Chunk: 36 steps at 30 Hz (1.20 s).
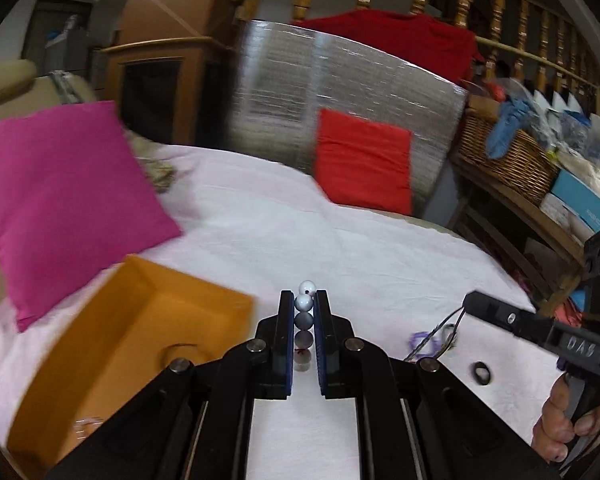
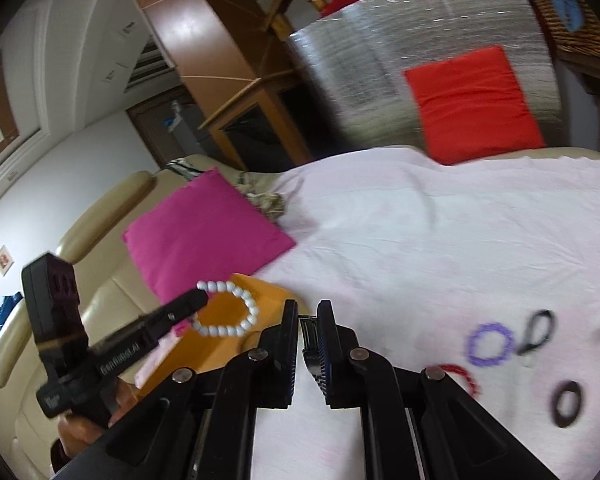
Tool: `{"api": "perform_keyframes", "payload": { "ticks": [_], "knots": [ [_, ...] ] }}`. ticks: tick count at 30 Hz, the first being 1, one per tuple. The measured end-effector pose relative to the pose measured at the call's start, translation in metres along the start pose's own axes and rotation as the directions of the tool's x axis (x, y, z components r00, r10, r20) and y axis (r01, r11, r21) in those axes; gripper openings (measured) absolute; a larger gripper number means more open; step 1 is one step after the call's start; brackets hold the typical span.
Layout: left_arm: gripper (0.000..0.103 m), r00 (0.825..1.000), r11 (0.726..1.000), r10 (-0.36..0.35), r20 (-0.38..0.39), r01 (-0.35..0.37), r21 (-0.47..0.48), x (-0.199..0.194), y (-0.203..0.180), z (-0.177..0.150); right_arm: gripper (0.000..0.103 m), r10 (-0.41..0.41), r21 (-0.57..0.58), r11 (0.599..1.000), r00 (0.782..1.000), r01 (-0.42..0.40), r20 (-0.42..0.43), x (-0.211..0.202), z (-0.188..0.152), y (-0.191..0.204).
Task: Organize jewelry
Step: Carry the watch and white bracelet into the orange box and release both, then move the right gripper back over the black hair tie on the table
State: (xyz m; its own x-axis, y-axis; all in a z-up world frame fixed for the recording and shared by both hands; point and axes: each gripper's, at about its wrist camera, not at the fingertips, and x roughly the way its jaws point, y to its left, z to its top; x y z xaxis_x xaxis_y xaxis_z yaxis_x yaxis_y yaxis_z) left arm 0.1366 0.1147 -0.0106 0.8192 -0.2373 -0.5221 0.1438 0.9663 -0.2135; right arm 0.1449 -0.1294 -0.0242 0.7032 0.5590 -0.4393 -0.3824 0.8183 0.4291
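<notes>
My left gripper (image 1: 304, 300) is shut on a white bead bracelet (image 1: 305, 304), whose beads line up between the blue pads. In the right wrist view that bracelet (image 2: 230, 312) hangs as a loop from the left gripper (image 2: 202, 299) above the open orange box (image 2: 220, 344). My right gripper (image 2: 308, 316) is shut on a dark chain-like piece (image 2: 310, 348). From the left it shows at the right (image 1: 470, 303), with thin dark loops (image 1: 444, 332) dangling over the sheet. The orange box (image 1: 140, 340) lies just left of my left fingers.
On the white sheet (image 2: 420, 240) lie a purple bracelet (image 2: 490, 344), a black loop (image 2: 538, 330), a red bracelet (image 2: 466, 376) and a black ring (image 2: 566, 404). A pink cushion (image 1: 60, 200) sits behind the box. A red cushion (image 1: 364, 164) leans at the back.
</notes>
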Motion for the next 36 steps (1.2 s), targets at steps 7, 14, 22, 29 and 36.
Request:
{"api": "perform_keyframes", "payload": {
  "ticks": [7, 14, 22, 29, 36],
  "knots": [
    [0.009, 0.982, 0.978, 0.187, -0.035, -0.189, -0.084, -0.026, 0.08, -0.019, 0.011, 0.108, 0.018, 0.994, 0.993, -0.107, -0.039, 0.058, -0.004, 0.057],
    [0.037, 0.931, 0.904, 0.336, -0.142, -0.361, -0.228, -0.032, 0.14, -0.051, 0.018, 0.205, 0.139, 0.974, 0.957, -0.178, -0.204, 0.111, -0.034, 0.077],
    [0.056, 0.935, 0.923, 0.342, -0.09, -0.353, -0.154, -0.013, 0.109, -0.044, 0.042, 0.039, 0.162, 0.987, 0.989, -0.016, -0.143, 0.081, -0.034, 0.026],
    [0.057, 0.964, 0.965, 0.253, -0.088, -0.257, -0.043, 0.016, 0.04, -0.04, 0.042, -0.128, 0.219, 0.963, 0.982, 0.156, -0.138, 0.037, -0.031, -0.041],
    [0.065, 0.971, 0.982, 0.19, -0.144, -0.186, 0.047, 0.056, -0.029, -0.05, 0.055, -0.266, 0.329, 0.901, 0.96, 0.281, -0.09, -0.03, -0.028, -0.113]
  ]
}}
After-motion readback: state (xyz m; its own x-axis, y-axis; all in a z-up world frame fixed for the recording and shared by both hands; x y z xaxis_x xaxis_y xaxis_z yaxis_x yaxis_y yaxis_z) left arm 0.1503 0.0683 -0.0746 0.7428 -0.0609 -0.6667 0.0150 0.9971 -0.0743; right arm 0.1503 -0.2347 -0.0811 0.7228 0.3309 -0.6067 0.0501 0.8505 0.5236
